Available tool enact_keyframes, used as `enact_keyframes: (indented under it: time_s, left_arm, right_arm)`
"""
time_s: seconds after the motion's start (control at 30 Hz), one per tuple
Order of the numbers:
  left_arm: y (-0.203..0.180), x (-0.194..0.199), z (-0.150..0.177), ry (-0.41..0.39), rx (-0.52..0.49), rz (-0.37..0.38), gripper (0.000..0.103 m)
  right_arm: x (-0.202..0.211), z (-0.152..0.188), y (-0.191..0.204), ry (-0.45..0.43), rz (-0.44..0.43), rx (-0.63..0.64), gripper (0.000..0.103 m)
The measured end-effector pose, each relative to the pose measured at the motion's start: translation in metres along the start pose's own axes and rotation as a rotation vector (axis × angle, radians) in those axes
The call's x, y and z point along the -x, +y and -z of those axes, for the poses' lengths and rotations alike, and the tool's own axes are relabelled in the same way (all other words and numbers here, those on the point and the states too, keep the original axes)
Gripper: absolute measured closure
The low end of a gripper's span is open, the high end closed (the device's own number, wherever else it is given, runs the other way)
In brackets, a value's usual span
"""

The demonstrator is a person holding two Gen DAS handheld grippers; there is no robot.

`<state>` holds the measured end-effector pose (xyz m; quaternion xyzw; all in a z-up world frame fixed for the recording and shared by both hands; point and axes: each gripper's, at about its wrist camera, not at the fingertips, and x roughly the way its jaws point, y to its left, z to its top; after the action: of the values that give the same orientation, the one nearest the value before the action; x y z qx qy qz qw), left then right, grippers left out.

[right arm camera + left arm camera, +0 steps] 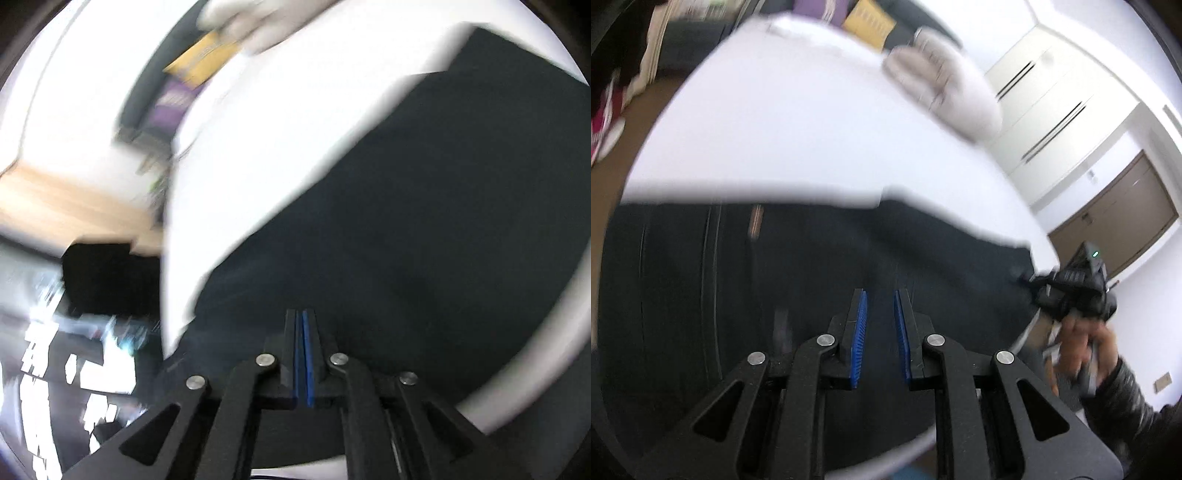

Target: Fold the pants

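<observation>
both views are smeared with blur, so the fine detail is lost. in the left wrist view the dark pants (820, 258) lie spread flat across the lower half of the frame on the white worktop (798, 122), and the left claw (880, 299) hangs over them at bottom centre. its blue pads (860, 325) stand a narrow gap apart with only dark cloth seen between them (whether they pinch a fold of it, i cannot tell).

at the right edge of that frame the person's hand (1082, 343) grips the black right claw (1030, 280) at the corner of the pants, a dark sleeve (1134, 391) trailing to the lower right.

in the right wrist view the right claw (303, 314) is clenched, blue pads pressed flat together at bottom centre over the pants (424, 221), which fill the middle and right of the frame. no cloth shows between the tips.

around the worktop: a pale folded garment (942, 81) sits at the far edge, upper centre, well apart from the pants. beyond it are a yellow cushion (868, 22) and a purple one (816, 11). white cabinet doors (1052, 103) and a brown door (1119, 221) fill the right side. nothing lies between the claws and the pants.
</observation>
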<state>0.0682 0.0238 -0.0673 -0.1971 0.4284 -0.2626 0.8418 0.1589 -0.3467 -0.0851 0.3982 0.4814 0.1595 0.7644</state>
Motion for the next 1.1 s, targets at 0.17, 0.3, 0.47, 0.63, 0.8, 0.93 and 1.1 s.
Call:
enact_keyframes:
  time_s: [0.17,0.3,0.47,0.63,0.8,0.93,1.1]
  left_arm:
    - [0.014,-0.046,-0.049,0.003,-0.004,-0.082,0.088]
    - [0.079,-0.05,-0.017,0.065,0.142,-0.082,0.088]
    - [0.087,-0.03,0.005,0.017,0.161,-0.085,0.088]
    - [0.084,-0.011,0.026,-0.023,0.175,-0.087,0.088]
    - [0.057,0.003,0.018,-0.047,0.152,-0.098,0.088]
    - [0.002,-0.038,-0.01,0.0,0.062,-0.015,0.088]
    - [-0.026,-0.111,-0.001,0.168,-0.02,-0.072,0.088]
  right_arm:
    - [-0.118,0.005,0.072,0.247,-0.197,0.114,0.07]
    - [-0.177,-0.002,0.053,0.31,-0.131,0.07,0.071]
    - [-0.164,-0.036,-0.004,0.144,-0.183,-0.096,0.103]
    - [-0.076,-0.053,-0.082,-0.189,-0.037,-0.284,0.103]
    - [-0.009,-0.017,-0.07,-0.315,-0.036,-0.274,0.093]
    - [-0.048,0.023,-0.019,-0.073,-0.249,-0.142,0.086]
    - [-0.078,0.041,-0.021,0.079,-0.155,-0.103,0.086]
